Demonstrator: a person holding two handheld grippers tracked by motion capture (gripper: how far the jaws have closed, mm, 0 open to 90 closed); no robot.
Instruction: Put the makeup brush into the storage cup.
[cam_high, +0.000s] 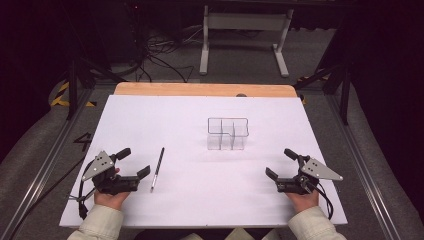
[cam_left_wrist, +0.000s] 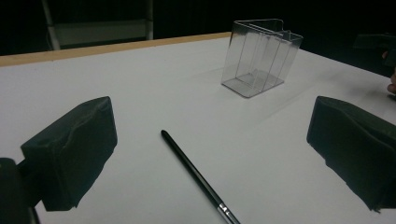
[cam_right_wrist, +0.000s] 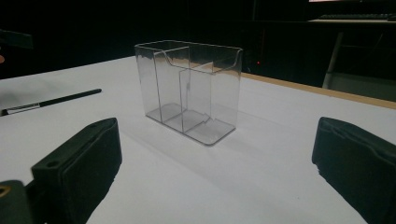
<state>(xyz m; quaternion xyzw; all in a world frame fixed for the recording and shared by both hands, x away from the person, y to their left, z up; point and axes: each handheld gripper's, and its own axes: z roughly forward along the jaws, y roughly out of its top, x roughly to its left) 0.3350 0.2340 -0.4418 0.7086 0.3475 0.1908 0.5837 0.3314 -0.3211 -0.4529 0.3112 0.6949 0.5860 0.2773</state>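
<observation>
The clear divided organizer is being left standing mid-table w/ the black pen lying just right of the left gripper, jaws spread & empty, long axis running away from the person, the right gripper also being held agape, well apart.

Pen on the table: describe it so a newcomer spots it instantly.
On the white table, look at the person's near-left area, just right of the left gripper. The pen lies flat there, pointing roughly away from the person. It is thin, black and opaque with a silver band, unlike the upright clear organizer at mid-table.
</observation>
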